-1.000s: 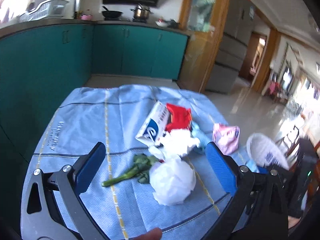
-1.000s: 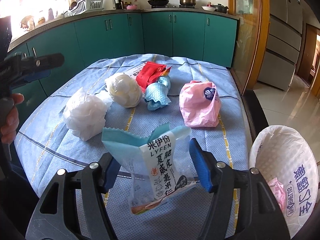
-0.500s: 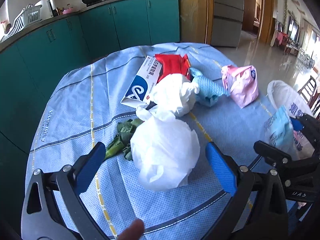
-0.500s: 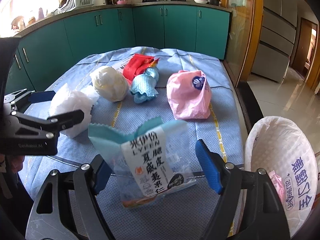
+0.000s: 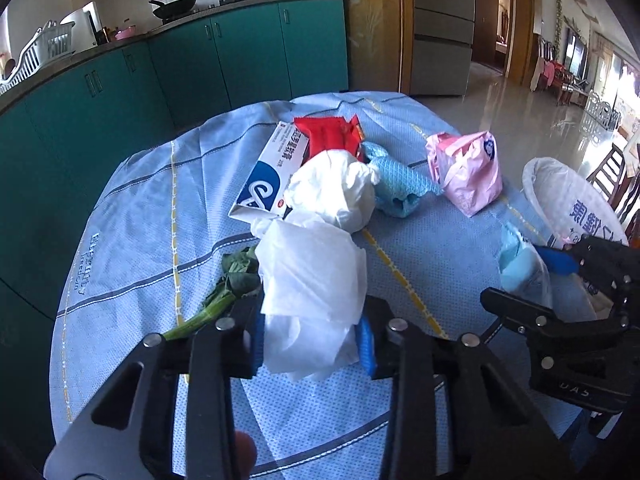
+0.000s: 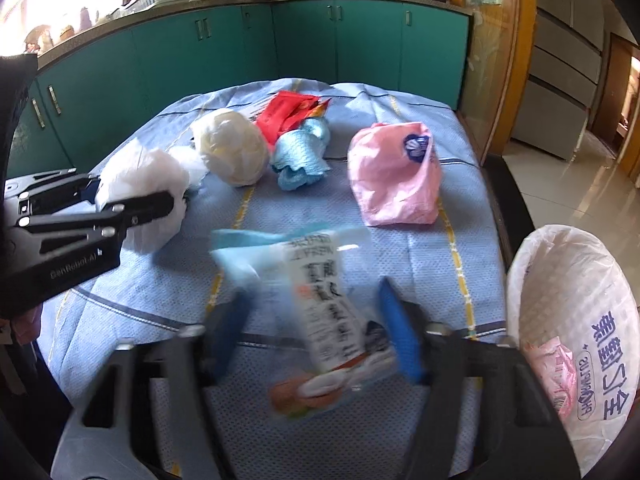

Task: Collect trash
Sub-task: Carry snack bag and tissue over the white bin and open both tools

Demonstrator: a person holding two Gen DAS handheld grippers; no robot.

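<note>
L gripper [image 5: 312, 340] low over the blue tablecloth [image 5: 132, 216], jaws just closed in, blue pads pinching the near white crumpled bag [image 5: 316, 280] from both sides; bag bulges up and fwd out of the jaws, its lower edge hanging below the pads. Just L of the L jaw, touching the bag's side: green veg stalk [image 5: 216, 300], leafy end fwd, stem end back toward the L finger. Ahead of the jaws, touching the held bag's far side: second white wad [image 5: 336, 192], and behind it a white/blue carton [image 5: 264, 180] w/ a red wrapper [image 5: 328, 136] on top. Fwd-right of the jaws: crumpled light-blue cloth [image 5: 396, 188], then a pink bag [image 5: 468, 172] farther right. R gripper [image 6: 316, 332] has also just been narrowing, jaws part-open; printed snack packet [image 6: 320, 320] sits between them, blurred. R pad looks up against the packet's edge, L pad shows a gap to it, so a firm grip cannot be told. Packet's teal top stands fwd of the jaws, its printed bottom end toward the camera. Right of the R jaw, off the table edge: white-lined trash bin [image 6: 568, 280] w/ blue print, something pink inside. Ahead of the R jaws: pink bag, light-blue cloth, red wrapper, cream-white wad; fwd-left, the other gripper clamped on its white bag. A fingertip [image 5: 244, 452] shows at the bottom edge of the L view.
</note>
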